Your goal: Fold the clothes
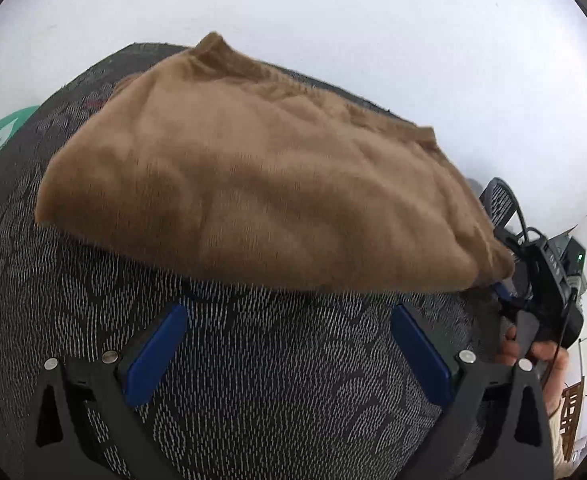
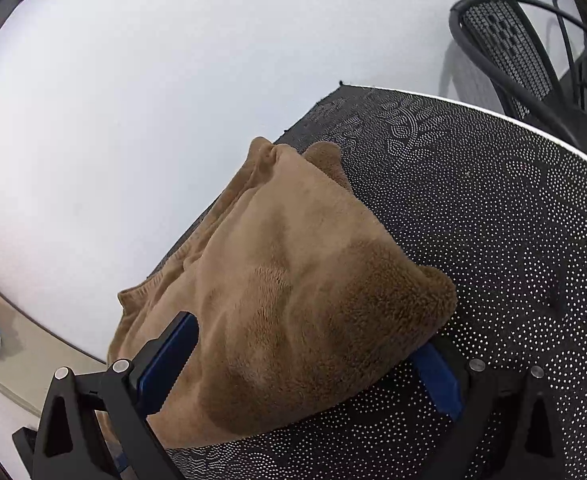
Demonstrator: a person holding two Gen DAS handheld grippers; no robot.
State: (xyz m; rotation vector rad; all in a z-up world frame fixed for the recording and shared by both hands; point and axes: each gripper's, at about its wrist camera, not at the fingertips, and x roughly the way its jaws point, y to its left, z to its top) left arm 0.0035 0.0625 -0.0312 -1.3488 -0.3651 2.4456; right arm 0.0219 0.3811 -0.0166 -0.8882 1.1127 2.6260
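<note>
Surface: black cloth with a white dotted pattern (image 1: 253,380) covering the table.
Garment: folded tan fleece garment (image 1: 253,192) lying on that cloth.
Left gripper (image 1: 289,356): spread wide, empty, near of the garment.
Right gripper (image 2: 301,364): blue fingers astride the garment's near corner; grip unclear.
Room: plain white wall (image 1: 333,20); black mesh chair (image 2: 505,44) far right.

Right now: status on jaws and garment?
Left gripper open, empty, short of the brown garment. Right gripper jaws wide around garment's near end, not clamped. Nothing blocking.
</note>
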